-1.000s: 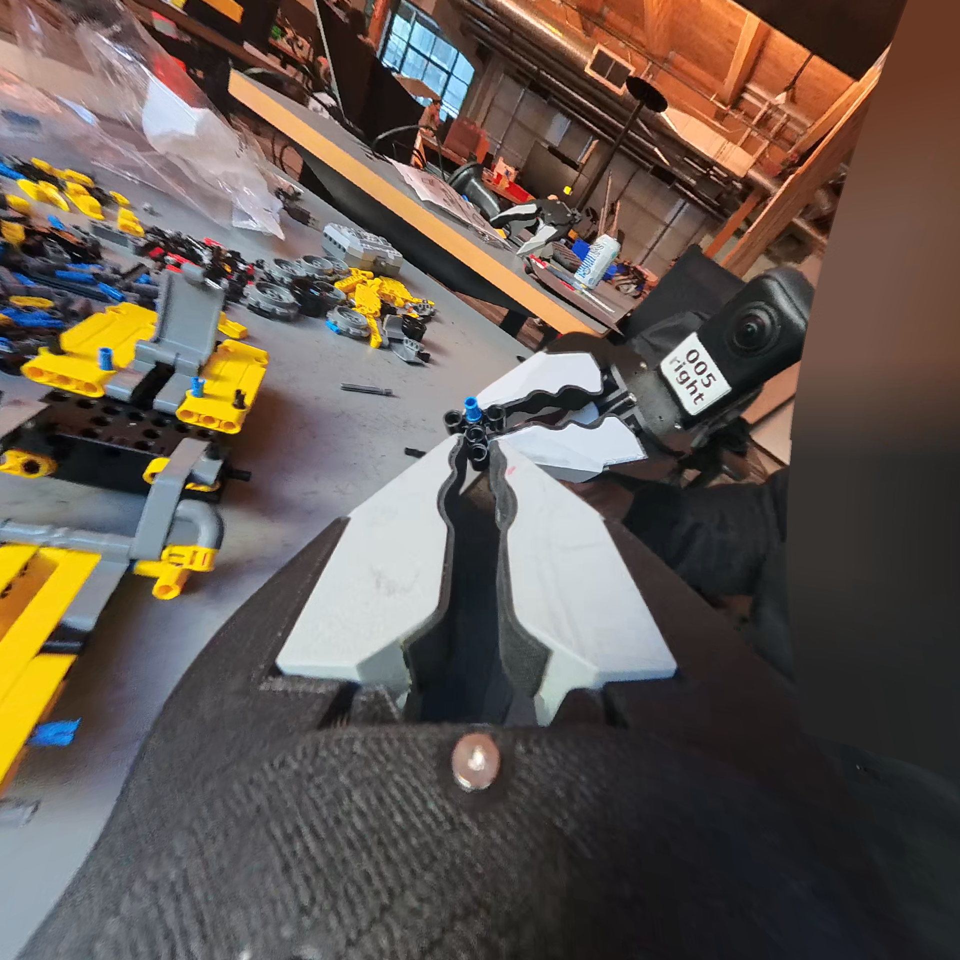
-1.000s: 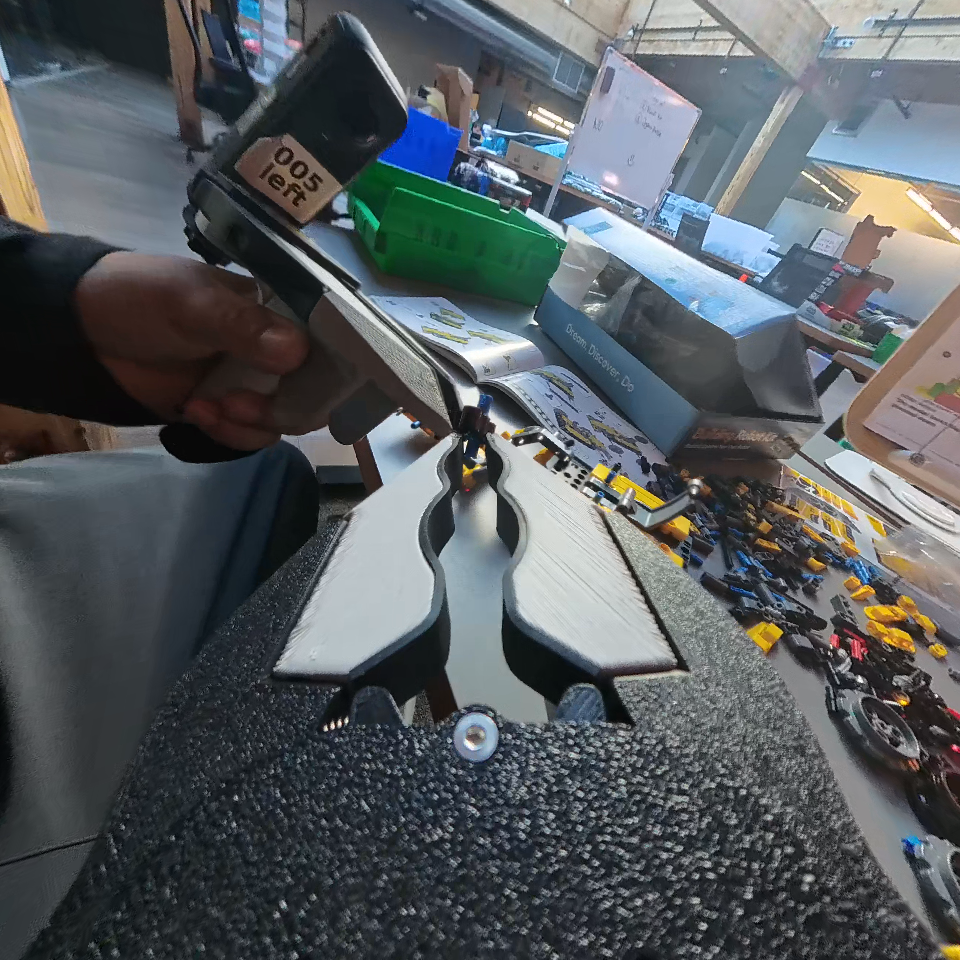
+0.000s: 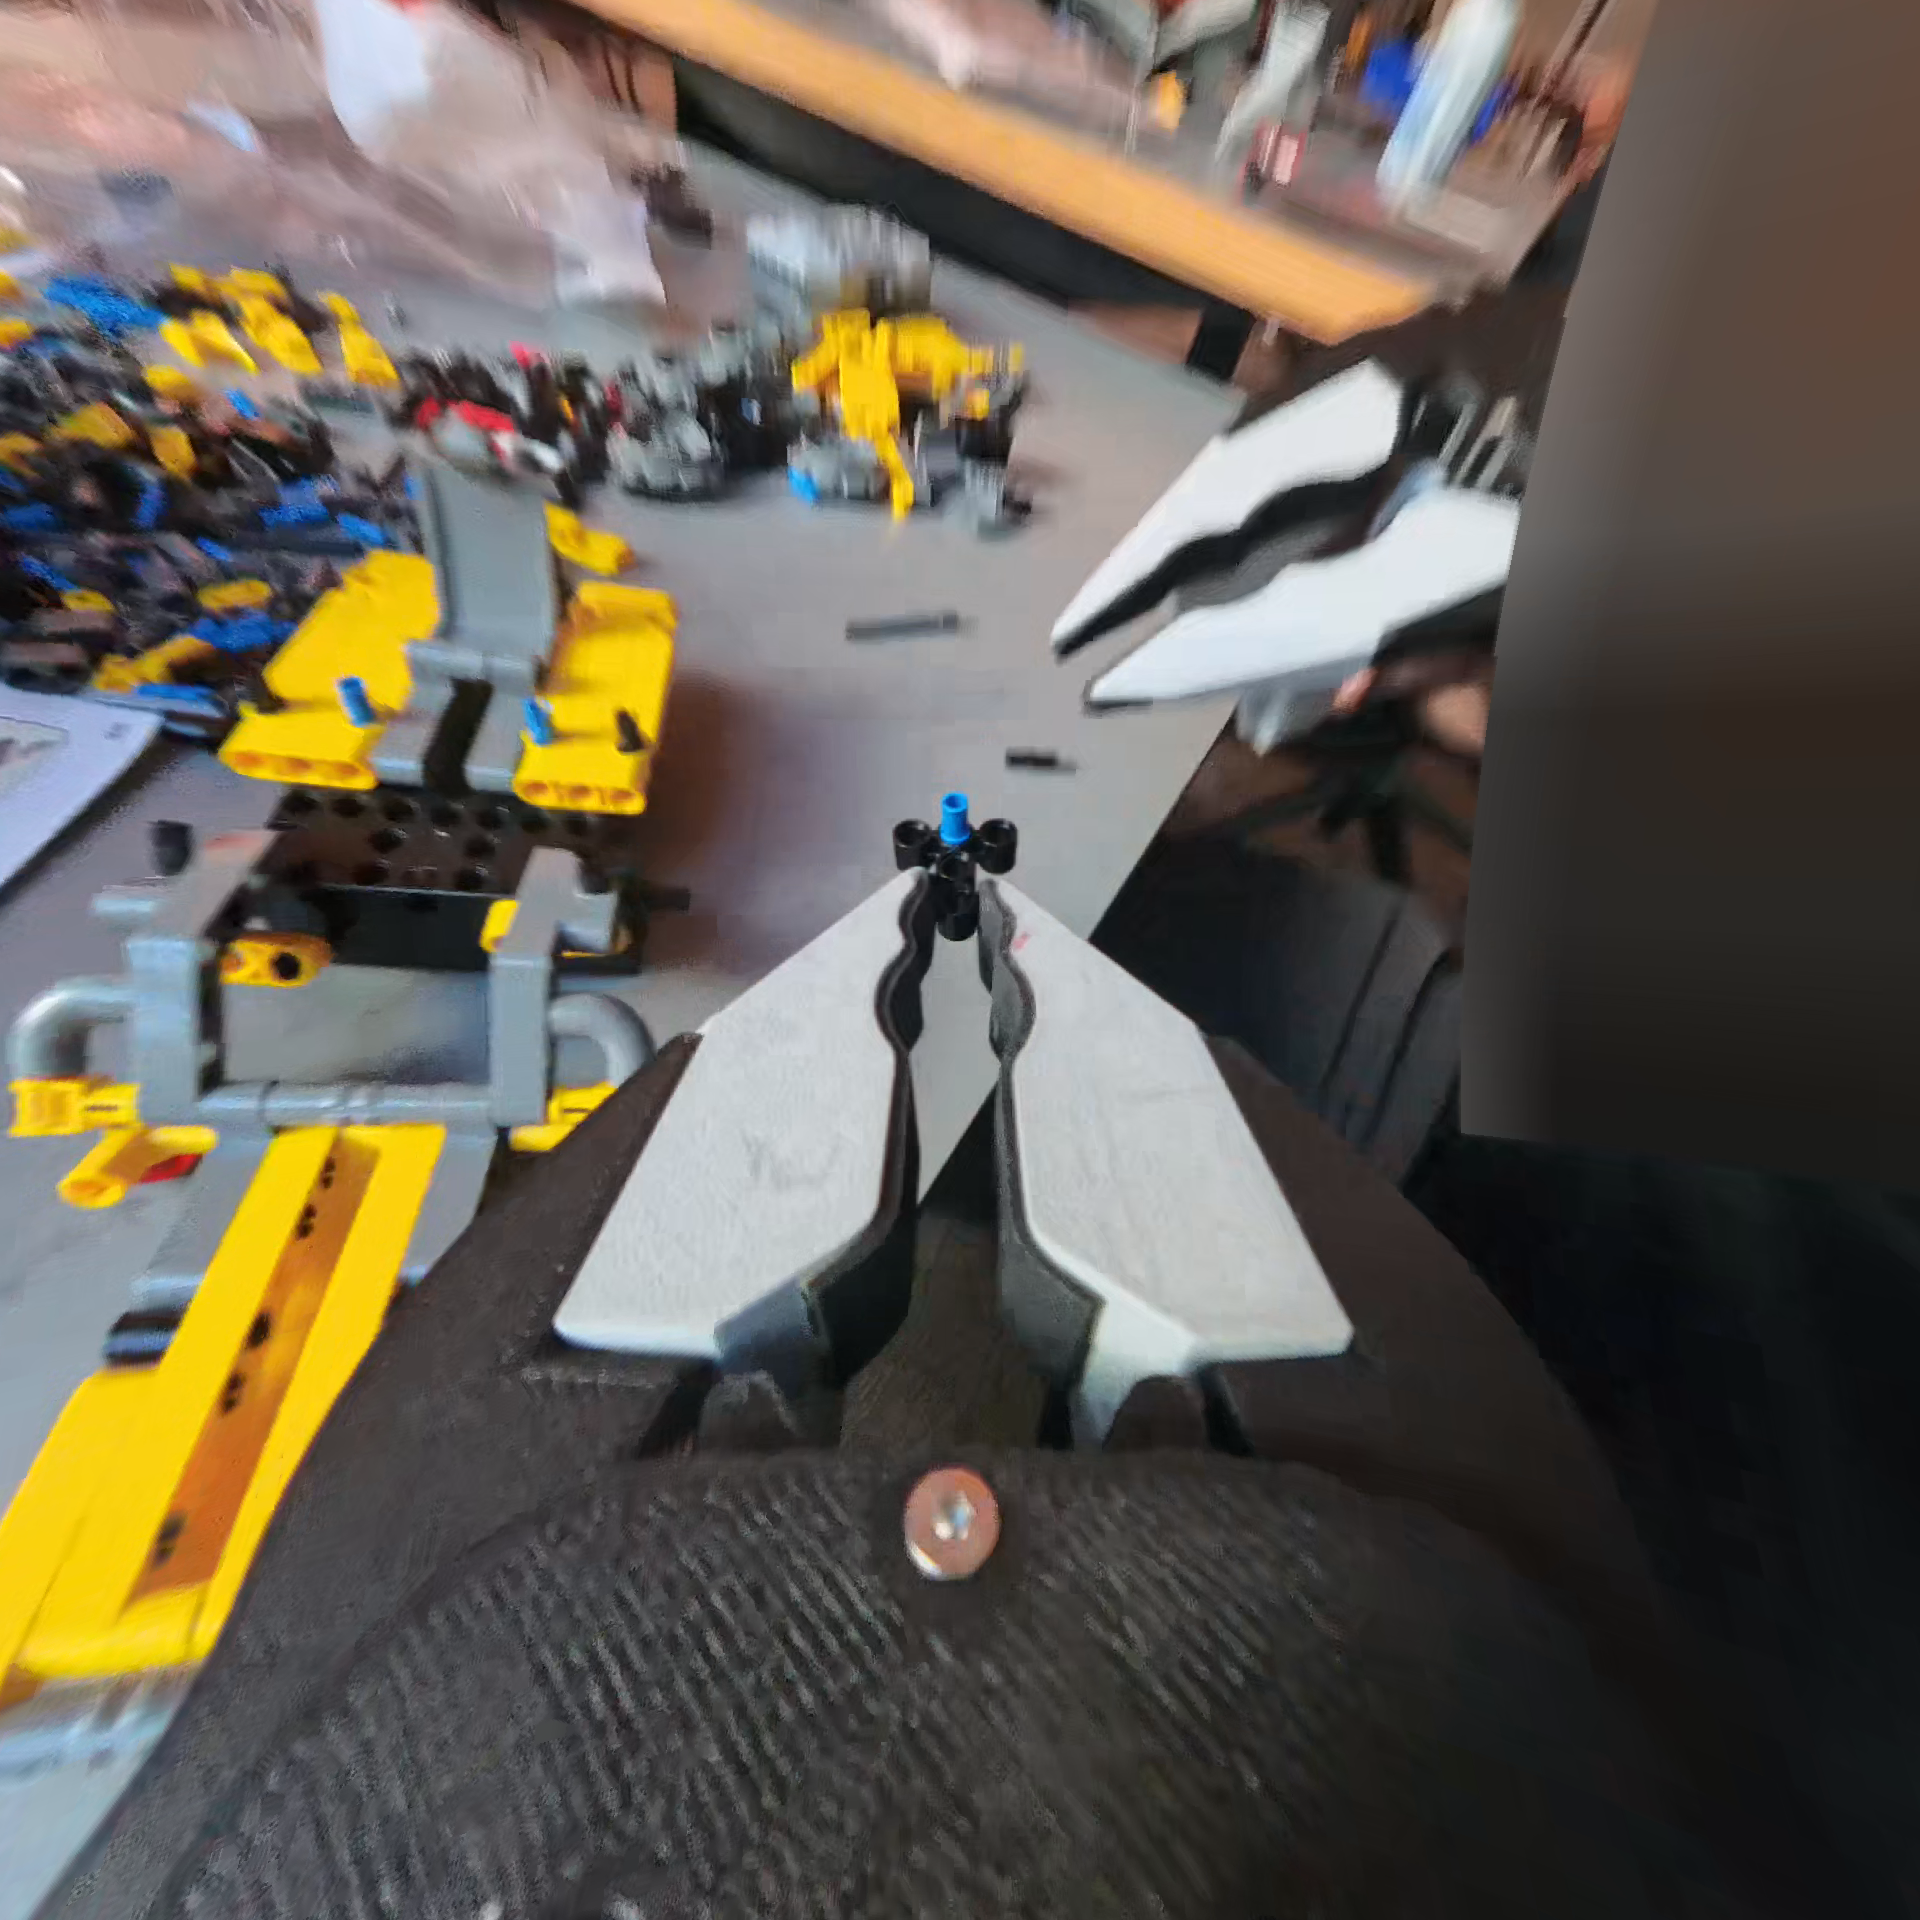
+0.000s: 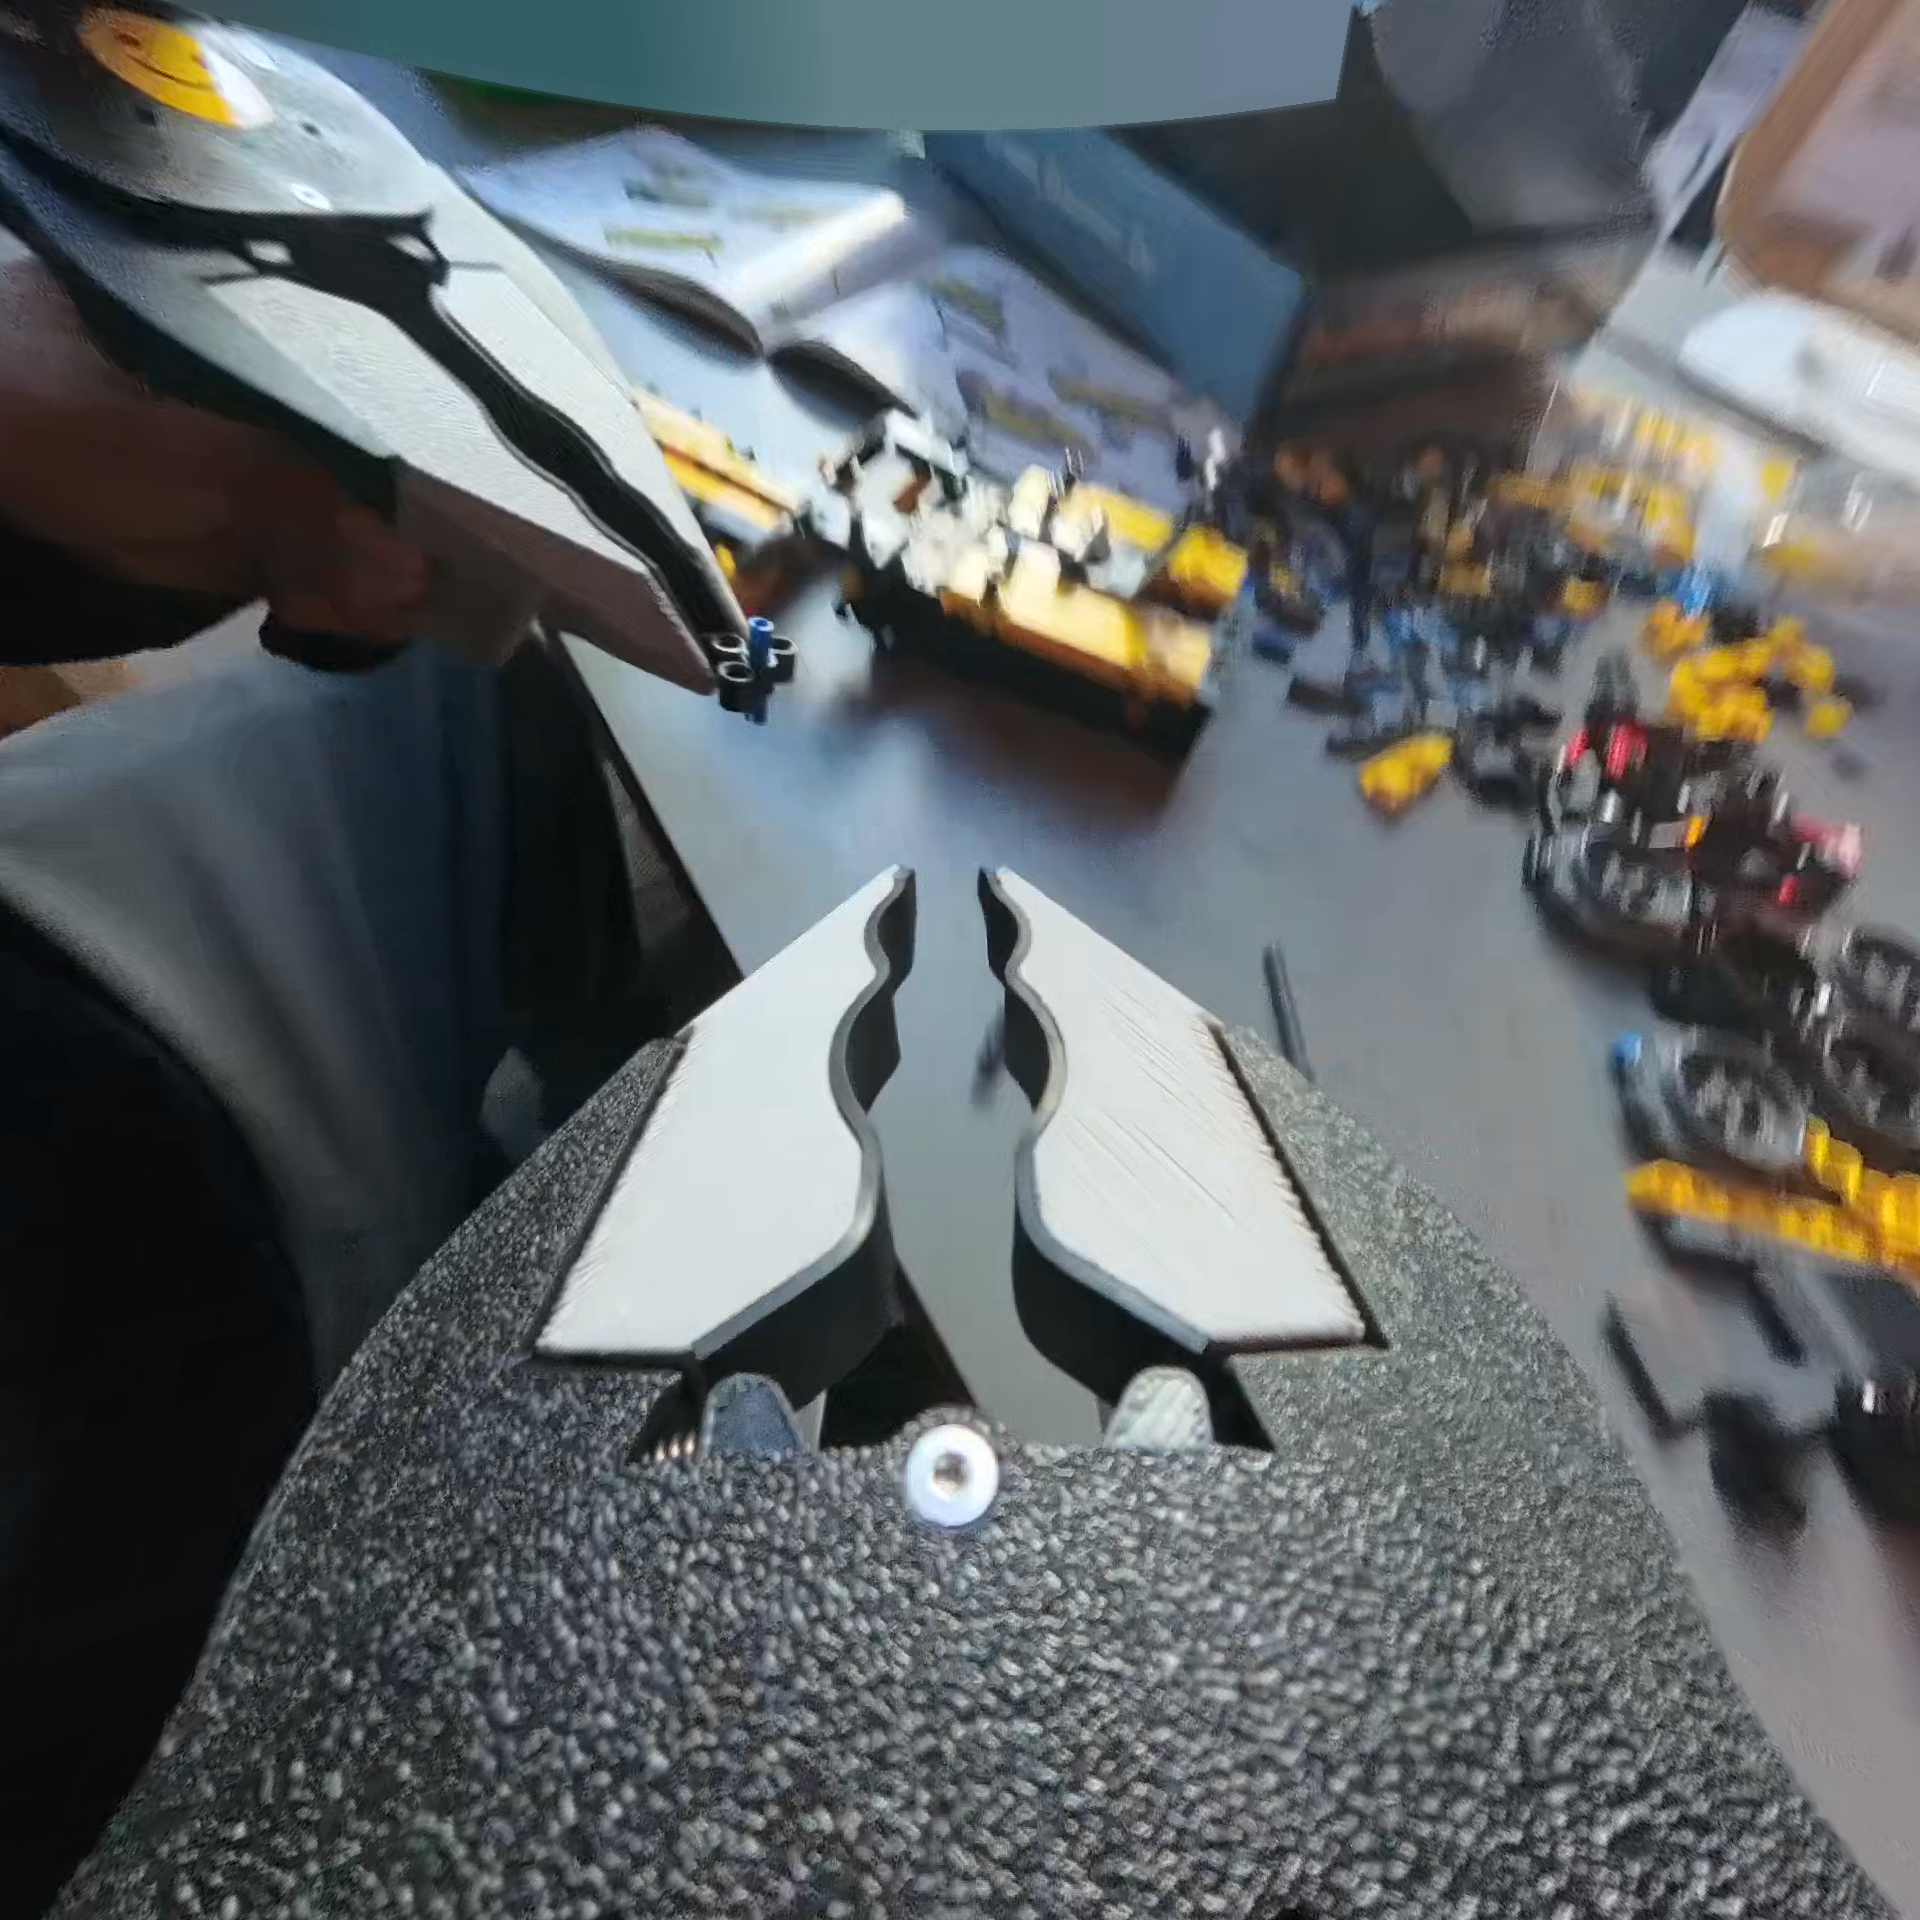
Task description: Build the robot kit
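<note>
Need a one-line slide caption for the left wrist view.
Left gripper pinches a small black connector with a blue pin above the grey table, right gripper apart.

Motion blur smeared the loose brick pile (image 4: 1704, 790) past telling pieces apart; the yellow beam (image 3: 187, 1434) ran off the frame's edge.

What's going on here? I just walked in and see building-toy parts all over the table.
A person holds a gripper in each hand over a grey table strewn with yellow, black and blue building-toy pieces. The left gripper is shut on a small black connector piece with a blue pin through it, held above the table's edge. The right gripper is open, holds nothing and is apart from the left one. A partly built yellow and grey model lies left of the left gripper.
</note>
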The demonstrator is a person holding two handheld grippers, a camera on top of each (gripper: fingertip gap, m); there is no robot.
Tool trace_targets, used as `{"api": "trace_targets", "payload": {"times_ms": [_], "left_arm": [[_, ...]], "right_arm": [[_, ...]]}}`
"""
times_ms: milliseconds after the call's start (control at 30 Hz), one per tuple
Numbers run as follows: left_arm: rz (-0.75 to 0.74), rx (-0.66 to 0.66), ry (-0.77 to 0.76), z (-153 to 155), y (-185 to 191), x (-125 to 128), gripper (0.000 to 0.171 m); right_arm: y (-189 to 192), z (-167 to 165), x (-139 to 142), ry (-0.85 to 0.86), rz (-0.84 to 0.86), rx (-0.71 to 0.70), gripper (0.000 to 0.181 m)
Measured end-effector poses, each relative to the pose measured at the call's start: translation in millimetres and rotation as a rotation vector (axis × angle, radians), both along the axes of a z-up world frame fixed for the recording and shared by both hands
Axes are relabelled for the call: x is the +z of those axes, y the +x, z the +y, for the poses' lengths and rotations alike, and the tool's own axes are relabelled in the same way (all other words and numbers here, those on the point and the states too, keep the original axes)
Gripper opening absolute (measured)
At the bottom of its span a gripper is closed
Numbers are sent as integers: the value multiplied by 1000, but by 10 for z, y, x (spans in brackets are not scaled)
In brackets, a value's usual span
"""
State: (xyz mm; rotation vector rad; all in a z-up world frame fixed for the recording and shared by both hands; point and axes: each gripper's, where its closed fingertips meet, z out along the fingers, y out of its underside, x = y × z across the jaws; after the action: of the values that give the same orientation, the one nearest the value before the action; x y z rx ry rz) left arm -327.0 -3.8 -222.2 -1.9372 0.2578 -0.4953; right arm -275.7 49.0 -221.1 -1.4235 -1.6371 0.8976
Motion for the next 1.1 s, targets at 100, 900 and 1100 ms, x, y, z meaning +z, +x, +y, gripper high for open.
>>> {"api": "trace_targets", "payload": {"times_ms": [100, 900, 1100], "left_arm": [[154, -9, -39, 77, 137, -172, 5], [338, -55, -102, 331, 417, -351, 11], [323, -51, -101, 276, 402, -342, 20]], "right_arm": [[274, 189, -229, -96, -136, -67, 15], [82, -59, -287, -206, -267, 107, 5], [95, -92, -275, -247, -255, 107, 4]]}}
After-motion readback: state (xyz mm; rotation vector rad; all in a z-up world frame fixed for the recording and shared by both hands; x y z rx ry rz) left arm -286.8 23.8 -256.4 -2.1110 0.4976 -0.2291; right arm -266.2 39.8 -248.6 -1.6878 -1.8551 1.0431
